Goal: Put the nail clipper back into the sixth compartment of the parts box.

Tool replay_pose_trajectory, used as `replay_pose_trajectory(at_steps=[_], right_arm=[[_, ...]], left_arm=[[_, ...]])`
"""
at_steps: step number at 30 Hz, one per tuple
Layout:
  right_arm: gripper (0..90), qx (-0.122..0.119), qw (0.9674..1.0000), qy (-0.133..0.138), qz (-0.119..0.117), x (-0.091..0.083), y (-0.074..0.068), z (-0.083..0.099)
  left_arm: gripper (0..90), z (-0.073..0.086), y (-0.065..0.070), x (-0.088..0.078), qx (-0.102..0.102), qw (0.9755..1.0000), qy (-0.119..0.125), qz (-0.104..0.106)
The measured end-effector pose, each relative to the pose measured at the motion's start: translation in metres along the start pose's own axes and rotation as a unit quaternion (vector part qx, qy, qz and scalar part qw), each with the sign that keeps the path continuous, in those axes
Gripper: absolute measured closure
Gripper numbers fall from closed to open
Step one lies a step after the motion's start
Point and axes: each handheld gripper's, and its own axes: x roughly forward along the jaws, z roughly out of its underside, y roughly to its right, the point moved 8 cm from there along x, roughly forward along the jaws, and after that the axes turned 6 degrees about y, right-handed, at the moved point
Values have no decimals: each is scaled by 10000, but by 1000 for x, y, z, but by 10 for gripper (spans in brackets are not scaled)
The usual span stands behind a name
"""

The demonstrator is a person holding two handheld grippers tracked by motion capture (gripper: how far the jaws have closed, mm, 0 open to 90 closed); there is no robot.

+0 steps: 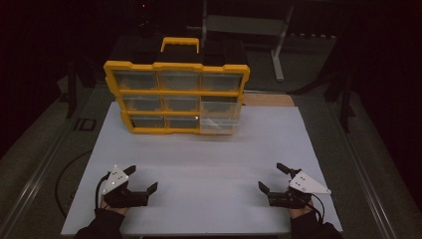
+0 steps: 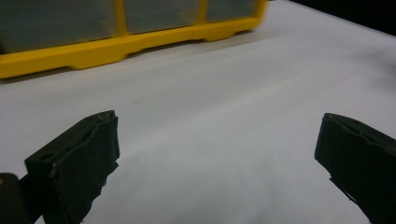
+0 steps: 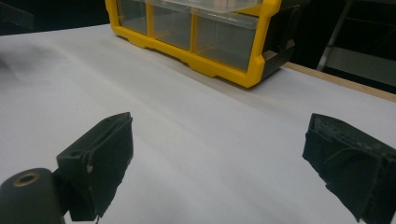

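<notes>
Two grippers rested low on the white tabletop (image 1: 209, 164) in the high view, near the person's edge. The left gripper (image 1: 144, 180) was at the left side and the right gripper (image 1: 272, 179) at the right side, well apart from each other. The fingers of both were spread wide, with nothing between them. A yellow drawer box (image 1: 176, 97) stood upright at the far part of the tabletop, well apart from both grippers. It had rows of clear drawers, and one drawer (image 1: 219, 117) at the lower right of its front stuck out a little. A yellow handle (image 1: 180, 44) was on top of the box.

In the left gripper view, the two black fingers (image 2: 77, 158) stood far apart above bare white surface. The lower yellow edge of the drawer box (image 2: 126, 44) crossed the top of the view.

In the right gripper view, the fingers (image 3: 100, 158) were also spread, holding nothing. The drawer box (image 3: 201, 37) was ahead, with its corner turned toward the gripper.
</notes>
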Motion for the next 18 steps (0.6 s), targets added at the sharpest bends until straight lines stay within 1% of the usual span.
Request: replay_pose_trajectory(at_steps=[1,2,3,4,8,12,13,18], right_arm=[[86,0,10000,0,0,0,0,0],[87,-6,10000,-3,-9,0,0,0],[87,-6,10000,-3,-9,0,0,0],[86,-1,10000,-16,-17,0,0,1],[87,18,10000,-32,-26,1,-1,1],[87,23,10000,-51,-56,2,-2,2],[87,11,10000,-74,-60,2,-1,3],[87,6,10000,-78,-56,3,-1,3]], left_arm=[[9,0,0,0,0,10000,0,0],[9,0,-4,-2,25,9999,56,-147],[9,0,-4,-2,25,9999,56,-147],[9,1,-6,-2,70,9996,86,-261],[9,3,-8,-1,40,9996,78,-282],[9,4,-9,0,69,9994,83,-332],[9,5,-9,0,107,9992,73,-375],[9,5,-10,0,98,9992,85,-372]])
